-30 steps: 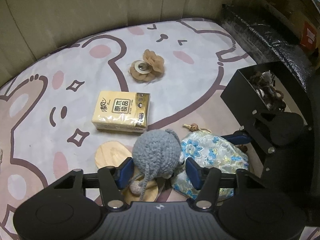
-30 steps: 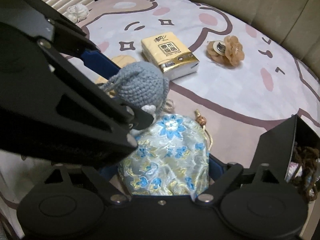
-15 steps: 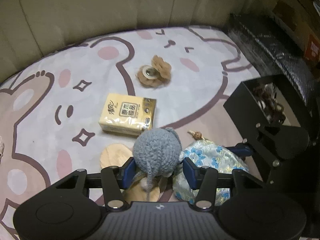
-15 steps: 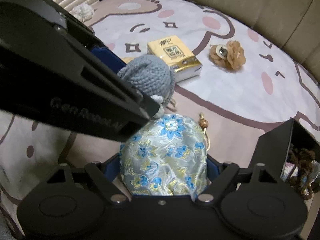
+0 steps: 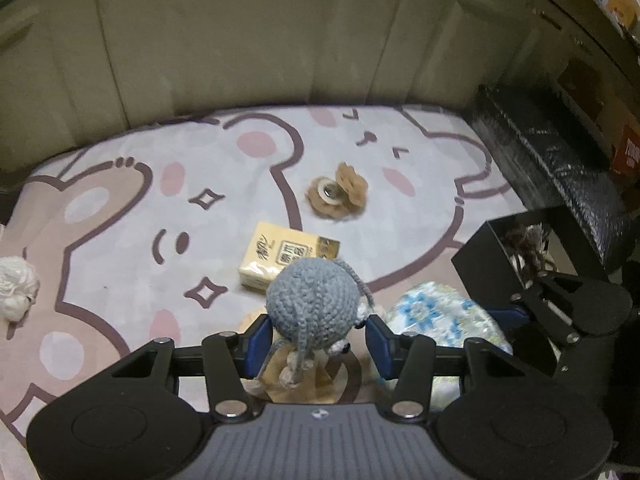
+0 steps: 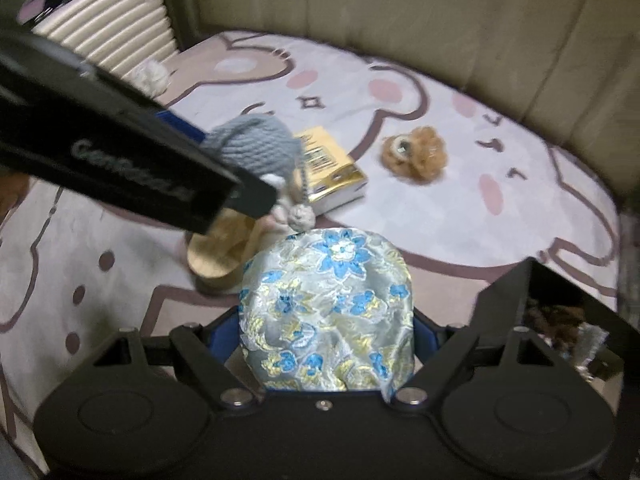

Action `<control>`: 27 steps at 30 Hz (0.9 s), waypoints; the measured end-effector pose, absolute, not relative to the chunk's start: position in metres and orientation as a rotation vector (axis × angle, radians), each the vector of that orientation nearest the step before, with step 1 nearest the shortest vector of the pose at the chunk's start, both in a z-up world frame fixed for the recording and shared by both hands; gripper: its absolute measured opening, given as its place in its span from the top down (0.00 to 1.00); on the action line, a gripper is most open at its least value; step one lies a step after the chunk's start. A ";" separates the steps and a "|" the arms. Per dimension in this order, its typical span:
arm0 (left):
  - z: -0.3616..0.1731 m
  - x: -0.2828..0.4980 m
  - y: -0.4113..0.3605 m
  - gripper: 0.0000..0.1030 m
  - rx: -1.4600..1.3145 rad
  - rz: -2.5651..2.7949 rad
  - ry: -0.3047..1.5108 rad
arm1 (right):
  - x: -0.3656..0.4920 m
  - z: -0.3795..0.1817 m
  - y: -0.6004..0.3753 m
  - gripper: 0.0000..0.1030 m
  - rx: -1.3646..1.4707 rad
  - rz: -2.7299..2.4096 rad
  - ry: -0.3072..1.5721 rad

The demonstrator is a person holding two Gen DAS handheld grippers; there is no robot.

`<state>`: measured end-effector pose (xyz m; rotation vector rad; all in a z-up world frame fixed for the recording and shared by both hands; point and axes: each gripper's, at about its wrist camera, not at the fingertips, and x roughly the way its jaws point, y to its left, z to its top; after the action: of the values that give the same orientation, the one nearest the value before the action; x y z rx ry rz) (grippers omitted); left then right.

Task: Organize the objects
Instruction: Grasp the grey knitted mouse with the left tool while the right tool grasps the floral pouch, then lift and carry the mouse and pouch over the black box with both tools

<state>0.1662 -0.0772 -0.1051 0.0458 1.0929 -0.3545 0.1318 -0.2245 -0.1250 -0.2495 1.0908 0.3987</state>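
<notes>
- The left tool (image 5: 318, 338) has its blue pads pressed on a grey crocheted mouse (image 5: 314, 300), a round knitted ball with a yarn tail and little feet dangling below the jaws, clear of the bed.
- The right tool (image 6: 326, 336) is clamped on a silk drawstring pouch (image 6: 326, 308), shiny brocade with blue flowers and pale gold leaves, bulging well past the pads on both sides.
- The surface is a bed with a cartoon bear blanket (image 5: 120, 216), soft and flat, so nothing here is going to roll.
- The relation that matters: the black box (image 5: 504, 256) sits to the right of both tools, open side facing them, with dark brown stringy stuff already inside.
- In the right wrist view the box (image 6: 504, 300) is just beside the pouch, so the right hand looks nearer; my guess is the pouch goes in first and the mouse follows across.
- Neither held thing has much of a long axis, both are rounded lumps; the pouch is the wider one and may squash at the box mouth.
- Left lying on the blanket: a yellow tissue pack (image 5: 286, 256), glossy and rectangular, a brown fabric flower clip (image 5: 338, 196) further back, and a round wooden coaster (image 6: 218, 258) under the mouse.
- A white woolly ball (image 5: 16, 286) sits far off at the left edge.
</notes>
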 end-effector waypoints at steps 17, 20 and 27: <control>-0.077 0.151 -0.057 0.53 -0.029 -0.317 1.041 | 0.123 -0.081 -0.240 0.18 -0.106 0.293 0.979; -0.075 0.149 -0.056 0.53 -0.031 -0.315 1.038 | 0.121 -0.077 -0.241 0.18 -0.097 0.284 0.972; -0.062 0.146 -0.052 0.53 -0.056 -0.295 1.000 | 0.119 -0.067 -0.250 0.18 -0.045 0.235 0.941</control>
<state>0.1462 -0.0523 -0.0619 -0.0560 1.0001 -0.2951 0.1190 -0.2499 -0.0674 -0.0452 0.9411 0.2346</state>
